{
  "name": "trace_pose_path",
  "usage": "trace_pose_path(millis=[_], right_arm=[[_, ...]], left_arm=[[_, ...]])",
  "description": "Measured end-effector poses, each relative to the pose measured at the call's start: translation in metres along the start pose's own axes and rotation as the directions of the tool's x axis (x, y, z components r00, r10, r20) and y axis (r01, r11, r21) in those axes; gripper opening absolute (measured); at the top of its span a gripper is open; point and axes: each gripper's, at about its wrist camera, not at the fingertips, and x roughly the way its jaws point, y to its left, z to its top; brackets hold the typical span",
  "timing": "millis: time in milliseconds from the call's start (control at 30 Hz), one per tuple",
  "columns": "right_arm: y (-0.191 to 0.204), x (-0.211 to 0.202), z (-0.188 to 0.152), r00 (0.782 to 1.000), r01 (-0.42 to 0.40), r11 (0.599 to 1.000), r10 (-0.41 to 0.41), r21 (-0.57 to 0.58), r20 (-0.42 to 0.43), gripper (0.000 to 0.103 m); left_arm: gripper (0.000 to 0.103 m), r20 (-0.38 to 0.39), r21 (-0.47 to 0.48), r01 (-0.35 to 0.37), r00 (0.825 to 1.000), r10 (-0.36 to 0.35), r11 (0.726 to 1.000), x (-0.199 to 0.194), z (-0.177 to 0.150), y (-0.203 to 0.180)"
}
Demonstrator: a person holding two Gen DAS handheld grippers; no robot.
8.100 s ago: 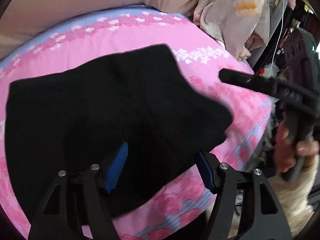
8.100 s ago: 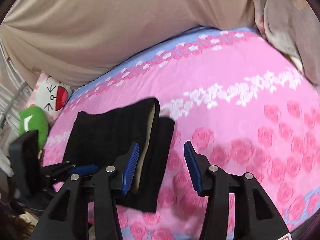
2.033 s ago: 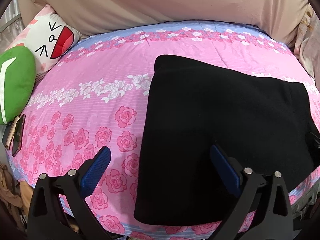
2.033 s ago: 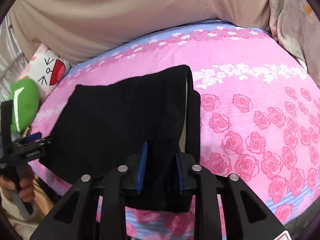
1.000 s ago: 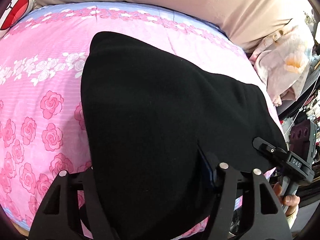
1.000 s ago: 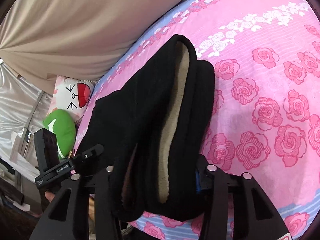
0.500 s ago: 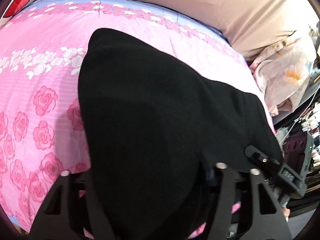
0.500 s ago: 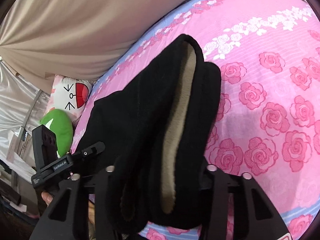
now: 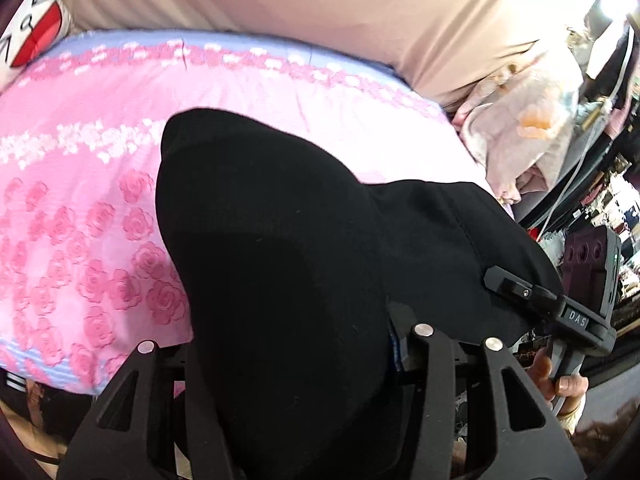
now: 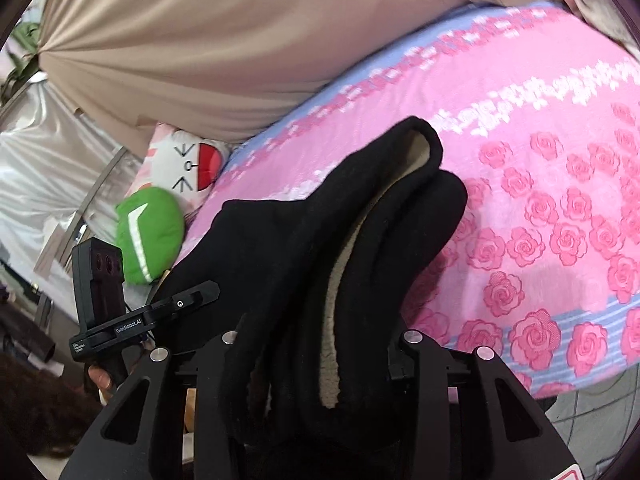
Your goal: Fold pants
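The bed (image 9: 80, 184), under its pink rose-print sheet, is seen carrying only the far end of the black pants (image 9: 280, 240); the near end is raised off it, bunched and draped over both tools. A thick, soft, fleece-lined garment is judged here (the pale pile shows inside the fold in the right wrist view), with some weight to it, limp, and likely to sag and slide open between two grip points. A hold is best taken on all stacked layers at once, close to the near corners, so the fold stays together.

The left gripper (image 9: 288, 356) is closed on a fat wad of cloth at the near left edge, its jaws having just been closing, with the fabric between them. The right gripper (image 10: 316, 344) is likewise clamped on the layered right edge, jaws also just closing on cloth.

Against two seconds ago, the pants are no longer lying flat: the left jaws, then wide open beside the edge, are now buried in fabric, and the near edge is lifted up.
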Motion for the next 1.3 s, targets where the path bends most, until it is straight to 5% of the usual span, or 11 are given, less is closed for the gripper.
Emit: trace_pose_path(millis=[167,367,733,867,1100,1300], right_arm=[[0.036,-0.029,0.019,0.996,-0.018,0.995,0.027,-0.097,0.091,0.037],[0.080,-0.057,0.061,0.971,-0.022,0.972,0.077,-0.235,0.227,0.037],[0.137,-0.068,0.166,0.891,0.028,0.911,0.164,-0.411,0.423,0.037],[0.134,-0.048,0.208,0.878,0.031,0.913,0.170,-0.406,0.448,0.037],[0.099,0.010,0.279,0.867,0.009,0.934,0.170,-0.357,0.468,0.037],[0.035,0.097,0.324,0.892,0.015,0.966,0.104,-0.259,0.441,0.037]], left_arm=[[0.047,0.127,0.067,0.000,0.992,-0.009,0.998,-0.040,0.016,-0.018],[0.047,0.306,0.155,-0.025,0.952,-0.023,0.988,-0.084,0.052,-0.039],[0.048,0.578,0.234,-0.153,0.816,-0.011,0.960,-0.124,0.153,-0.064],[0.050,0.620,0.222,-0.211,0.784,0.030,0.952,-0.112,0.194,-0.064],[0.050,0.636,0.205,-0.257,0.769,0.071,0.945,-0.050,0.261,-0.044],[0.050,0.545,0.160,-0.256,0.828,0.131,0.953,0.048,0.306,-0.005]])
